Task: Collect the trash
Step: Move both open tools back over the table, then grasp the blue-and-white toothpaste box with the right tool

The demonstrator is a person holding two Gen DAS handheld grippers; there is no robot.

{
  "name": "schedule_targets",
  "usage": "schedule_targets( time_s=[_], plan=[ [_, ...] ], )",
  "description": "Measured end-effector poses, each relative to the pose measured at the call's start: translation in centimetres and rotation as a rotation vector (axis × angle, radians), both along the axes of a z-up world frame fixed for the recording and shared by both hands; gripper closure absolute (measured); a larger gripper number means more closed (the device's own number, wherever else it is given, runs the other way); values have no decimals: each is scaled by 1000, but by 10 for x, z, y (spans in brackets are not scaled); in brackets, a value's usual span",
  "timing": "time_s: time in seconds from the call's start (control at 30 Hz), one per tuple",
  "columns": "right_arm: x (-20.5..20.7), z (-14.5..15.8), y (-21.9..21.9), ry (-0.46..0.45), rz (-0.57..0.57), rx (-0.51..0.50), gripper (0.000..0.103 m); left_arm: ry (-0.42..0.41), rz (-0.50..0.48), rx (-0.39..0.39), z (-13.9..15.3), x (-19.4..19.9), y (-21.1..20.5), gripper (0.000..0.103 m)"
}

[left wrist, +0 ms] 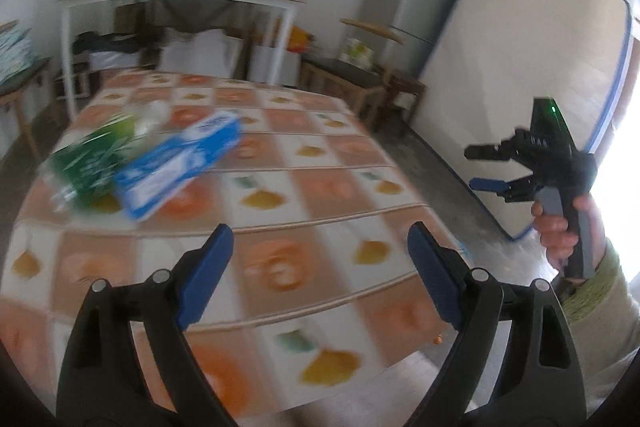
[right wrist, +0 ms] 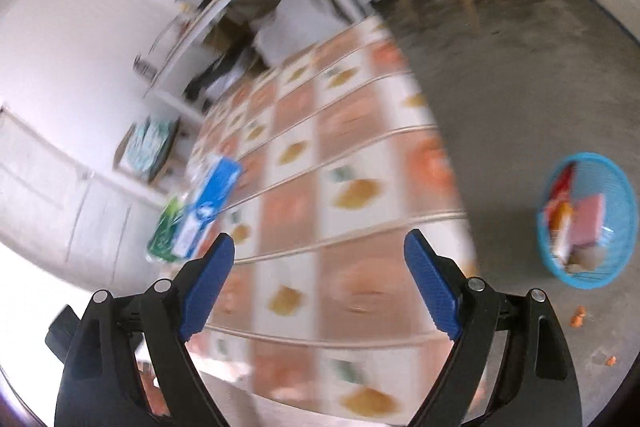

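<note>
- Left wrist view: the left gripper (left wrist: 320, 263) hovers over the tiled-pattern bench (left wrist: 320, 155) with its jaws wide and nothing between them.
- The remaining trash lies at the bench's far left: a blue carton (left wrist: 180, 169) lying flat, touching a green-labelled plastic bottle (left wrist: 92, 163) just beyond it; both are blurred.
- At the right of this view a hand (left wrist: 560, 227) holds the right gripper (left wrist: 482, 169) off the bench edge, jaws apart and empty.
- Right wrist view: the right gripper (right wrist: 318, 263) points down across the bench (right wrist: 360, 147), tilted, its jaws wide and empty; the blue carton (right wrist: 208, 203) and green-labelled plastic bottle (right wrist: 166, 231) sit near the left jaw tip.
- A blue basket (right wrist: 616, 267) stands on the floor well apart from the bench, already holding several wrappers.
- Likely next: take the carton. Square the jaws across its narrow sides, avoid nudging the bottle, and slow down before closing, since the blur suggests fast travel.
- Orange crumbs (right wrist: 578, 317) lie on the floor near the basket.
</note>
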State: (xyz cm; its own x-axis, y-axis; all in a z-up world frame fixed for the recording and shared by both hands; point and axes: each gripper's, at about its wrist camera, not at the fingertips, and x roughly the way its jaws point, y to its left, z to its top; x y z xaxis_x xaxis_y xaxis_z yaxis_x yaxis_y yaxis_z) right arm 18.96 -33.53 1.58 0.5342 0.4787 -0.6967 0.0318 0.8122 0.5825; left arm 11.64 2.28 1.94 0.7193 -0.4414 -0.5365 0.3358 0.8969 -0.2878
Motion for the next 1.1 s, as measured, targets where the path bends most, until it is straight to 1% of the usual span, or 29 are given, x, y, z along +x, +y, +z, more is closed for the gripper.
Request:
schedule_targets(
  time_s=[0.07, 0.13, 0.23, 0.33, 0.47, 0.63, 0.7, 0.8, 0.83, 0.87, 0.97, 1.03, 1.1],
  plan=[
    [15, -1, 34, 32, 39, -2, 19, -1, 42, -9, -4, -4, 19, 18],
    [34, -1, 79, 64, 91, 6, 19, 2, 88, -23, -9, -7, 41, 18],
    [53, -5, 131, 100, 131, 7, 19, 10, 148, -46, -17, -12, 70, 18],
    [80, -14, 178, 147, 134, -4, 19, 14, 195, -57, -22, -15, 93, 18],
    [116, -31, 222, 209, 115, -32, 19, 15, 252, -62, -28, -19, 121, 18],
    [155, -53, 262, 258, 89, -76, 19, 26, 307, -83, -34, -18, 144, 18],
    [169, -62, 278, 276, 89, -133, 19, 29, 326, -86, -36, -16, 153, 18],
    [178, -69, 291, 277, 65, -183, 19, 22, 348, -87, -34, -14, 164, 18],
    [180, -69, 293, 264, 62, -199, 19, 11, 353, -82, -30, -10, 169, 18],
    [181, -68, 294, 253, 61, -214, 19, 0, 356, -72, -27, -8, 171, 17],
    [185, -68, 299, 237, 70, -260, 19, -51, 368, 4, -8, 16, 182, 12],
    [186, -68, 302, 224, 80, -296, 19, -38, 381, 70, 1, 48, 188, 12],
    [186, -67, 303, 210, 102, -338, 25, -36, 343, 85, 7, 74, 191, 13]
  ],
)
